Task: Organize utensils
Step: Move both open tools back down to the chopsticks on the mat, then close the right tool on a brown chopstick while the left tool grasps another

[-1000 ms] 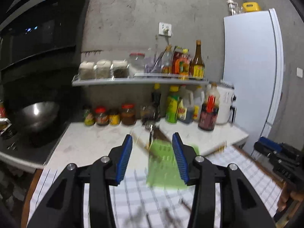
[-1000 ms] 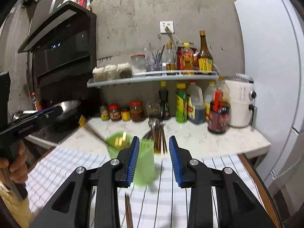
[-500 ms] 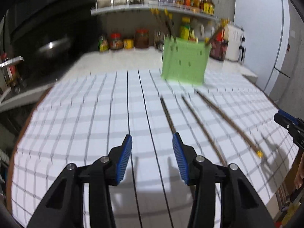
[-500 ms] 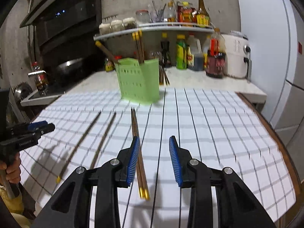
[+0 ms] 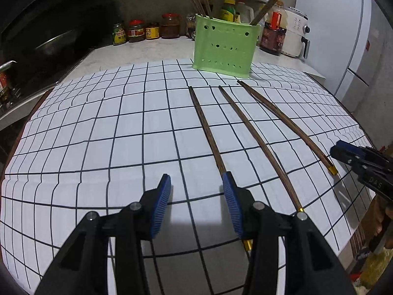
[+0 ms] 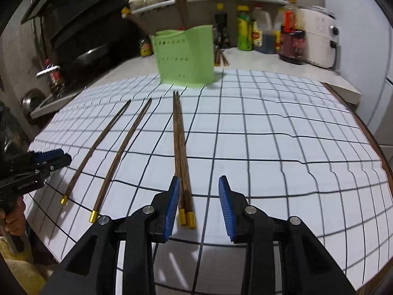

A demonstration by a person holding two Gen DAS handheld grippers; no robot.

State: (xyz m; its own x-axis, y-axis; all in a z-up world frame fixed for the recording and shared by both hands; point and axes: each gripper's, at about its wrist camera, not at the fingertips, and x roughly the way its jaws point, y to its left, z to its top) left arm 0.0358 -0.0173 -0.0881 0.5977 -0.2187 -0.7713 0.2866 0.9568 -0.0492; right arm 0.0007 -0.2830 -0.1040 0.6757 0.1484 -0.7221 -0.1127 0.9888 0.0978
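Currently we see left gripper (image 5: 196, 191) and right gripper (image 6: 199, 194) jaws both released, chopsticks (image 6: 180, 147) lying ahead of them, green holder (image 5: 224, 46) beyond.

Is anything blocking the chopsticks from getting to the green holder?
Nothing visible does. Only bare checked cloth lies between the paired chopsticks by the open right gripper and the green holder.

Chopstick (image 5: 208, 132) end probably hidden behind left hand-held gripper (image 5: 196, 209).
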